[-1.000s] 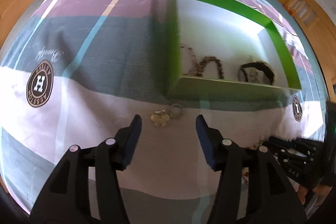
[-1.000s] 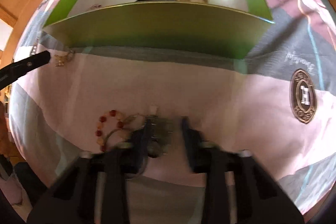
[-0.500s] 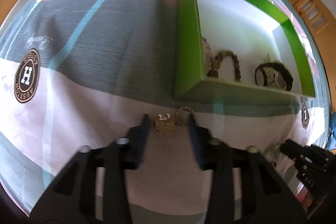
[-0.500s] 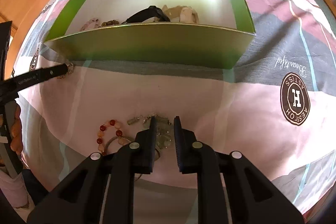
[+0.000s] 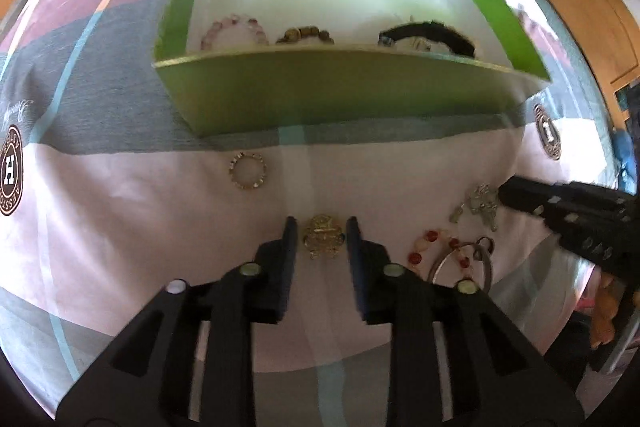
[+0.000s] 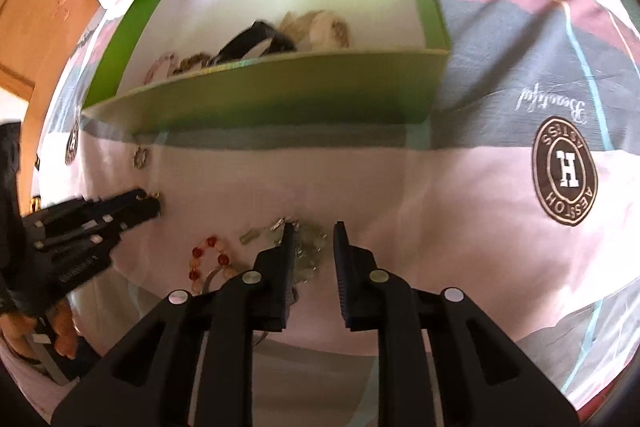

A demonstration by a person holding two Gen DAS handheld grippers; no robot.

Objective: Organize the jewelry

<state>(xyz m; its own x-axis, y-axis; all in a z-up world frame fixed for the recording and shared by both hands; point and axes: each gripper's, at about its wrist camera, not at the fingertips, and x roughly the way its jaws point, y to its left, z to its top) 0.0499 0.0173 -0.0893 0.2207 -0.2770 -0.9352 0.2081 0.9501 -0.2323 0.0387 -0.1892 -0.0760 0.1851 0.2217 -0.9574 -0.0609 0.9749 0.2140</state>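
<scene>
The left gripper (image 5: 321, 241) has its fingers apart, straddling a gold brooch (image 5: 323, 236) that lies flat on the bed (image 5: 140, 227), while the right gripper (image 6: 311, 245) stands equally parted over a pale beaded piece (image 6: 308, 247). To do it well, each should press into the sheet and close slowly. The brooch is roundish, with no clear long axis; the green box (image 5: 340, 95) lies beyond the fingertips.

left tool (image 5: 321, 227): low, pointing forward, 2 fingers parted by a narrow gap, not closed. right tool (image 6: 310, 233): same low forward pose, fingers likewise parted. bare fingers (image 6: 64, 331) grip the left tool's handle.
</scene>
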